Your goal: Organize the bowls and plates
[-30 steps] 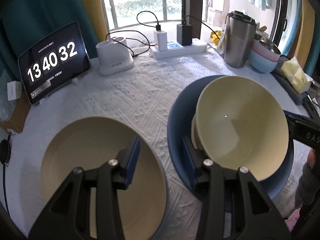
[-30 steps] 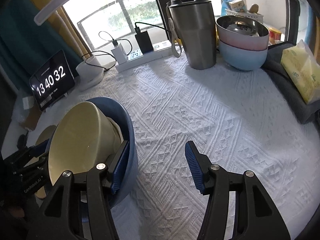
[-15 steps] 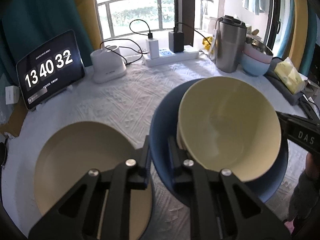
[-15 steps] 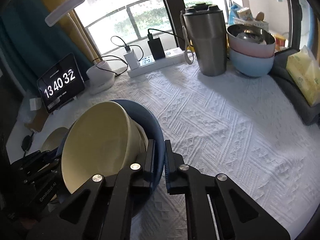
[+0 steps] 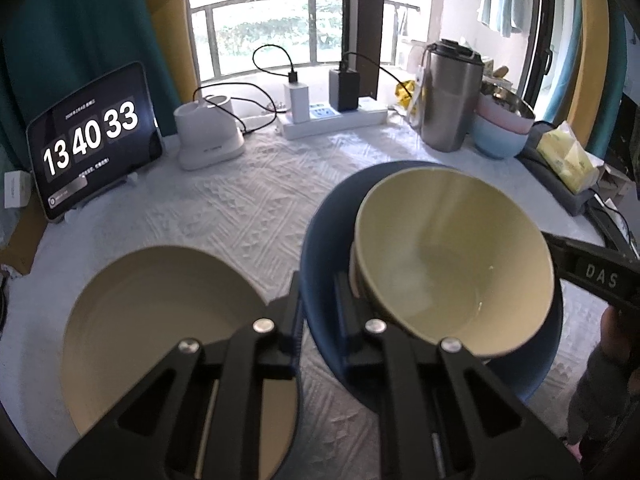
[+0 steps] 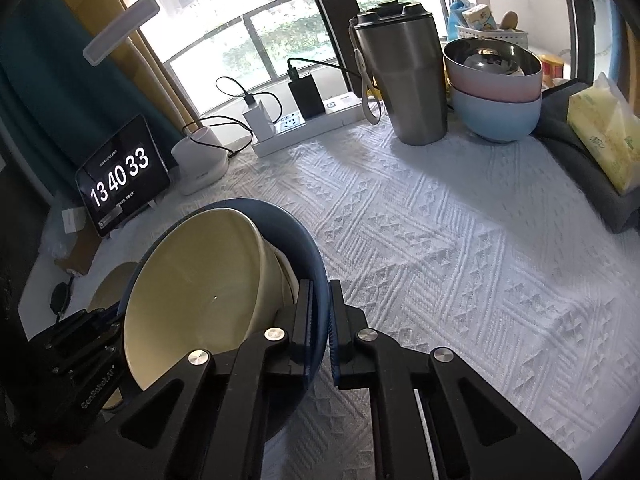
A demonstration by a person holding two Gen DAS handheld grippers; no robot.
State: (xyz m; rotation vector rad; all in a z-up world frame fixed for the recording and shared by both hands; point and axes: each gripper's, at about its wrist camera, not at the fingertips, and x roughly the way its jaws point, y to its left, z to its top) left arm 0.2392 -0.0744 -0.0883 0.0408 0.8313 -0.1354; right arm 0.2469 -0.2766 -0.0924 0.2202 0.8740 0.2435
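A: White quilted tablecloth, left wrist view: left gripper is clamped on the blue plate rim, the yellow bowl leaning inside; a tan plate lies left.

B: Right wrist view: right gripper pinches the plate's near-right rim. Risk?

A: Uneven lifting probably tips the bowl out.

The tablecloth is white cloth with bumpy woven shapes. The tall cup is shiny metal. The cream bowl looks smooth and a bit glossy, and the blue plate under it looks smooth and dull.
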